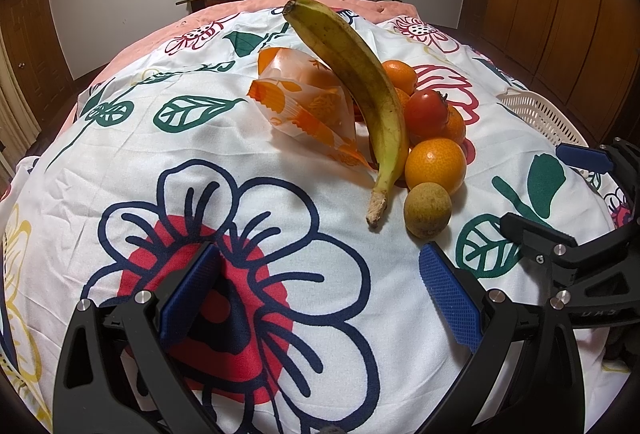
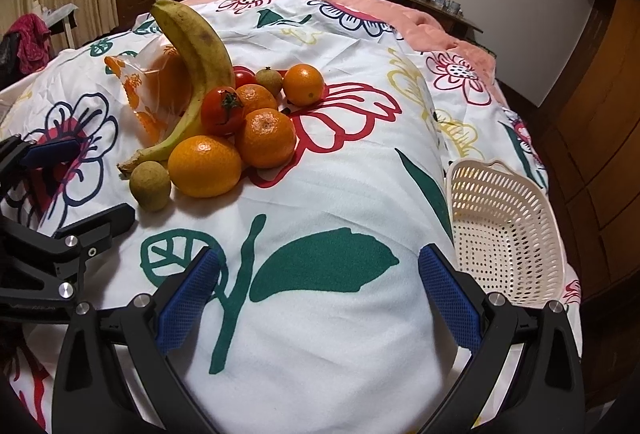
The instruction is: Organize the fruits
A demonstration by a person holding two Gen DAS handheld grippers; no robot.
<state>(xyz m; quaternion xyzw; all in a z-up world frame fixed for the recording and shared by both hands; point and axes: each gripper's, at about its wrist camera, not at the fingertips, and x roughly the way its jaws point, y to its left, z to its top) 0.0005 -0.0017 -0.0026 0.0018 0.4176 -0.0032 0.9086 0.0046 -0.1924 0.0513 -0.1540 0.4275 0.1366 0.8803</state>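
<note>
Plastic basket is sitting empty beside the spread right gripper, fruit pile waiting ahead-left, left gripper spread too.

The left gripper hangs low with its two blue-padded fingers spread wide apart and nothing between them. The right gripper is just beside it on the right, level, its fingers also wide apart, holding nothing.

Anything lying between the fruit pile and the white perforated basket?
No. In the right wrist view, only bare flower-printed cloth lies between the nearest orange and the white perforated plastic basket.
</note>
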